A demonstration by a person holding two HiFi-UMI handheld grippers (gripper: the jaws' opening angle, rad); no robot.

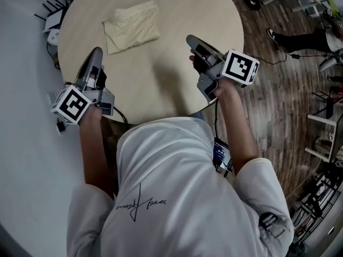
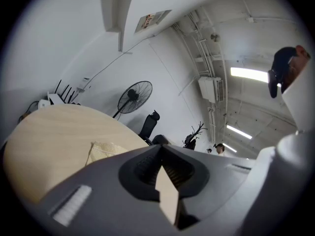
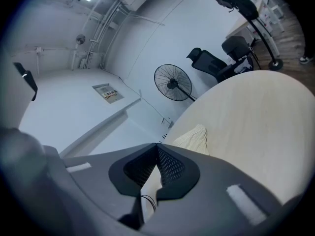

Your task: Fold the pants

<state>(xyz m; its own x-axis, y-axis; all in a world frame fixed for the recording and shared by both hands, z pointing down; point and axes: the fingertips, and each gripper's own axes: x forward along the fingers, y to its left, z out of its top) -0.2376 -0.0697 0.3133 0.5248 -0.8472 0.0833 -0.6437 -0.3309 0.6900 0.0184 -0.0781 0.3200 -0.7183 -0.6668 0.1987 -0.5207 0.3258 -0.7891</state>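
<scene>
The pants (image 1: 132,25) lie folded into a small pale yellow packet on the far left part of the round wooden table (image 1: 161,84). My left gripper (image 1: 96,51) hovers at the table's near left edge, shut and empty, a short way on the near side of the packet. My right gripper (image 1: 191,38) is over the table to the right of the packet, also shut with nothing in it. In the left gripper view the pants (image 2: 103,151) show just beyond the closed jaws (image 2: 160,146). In the right gripper view the pants (image 3: 194,137) lie past the closed tips (image 3: 157,145).
A standing fan (image 2: 134,96) and a black office chair (image 2: 149,124) stand behind the table by the white wall. A white router (image 1: 53,20) sits off the table's left edge. Wood floor (image 1: 278,90) with cables, racks and a person's leg (image 1: 295,39) lies to the right.
</scene>
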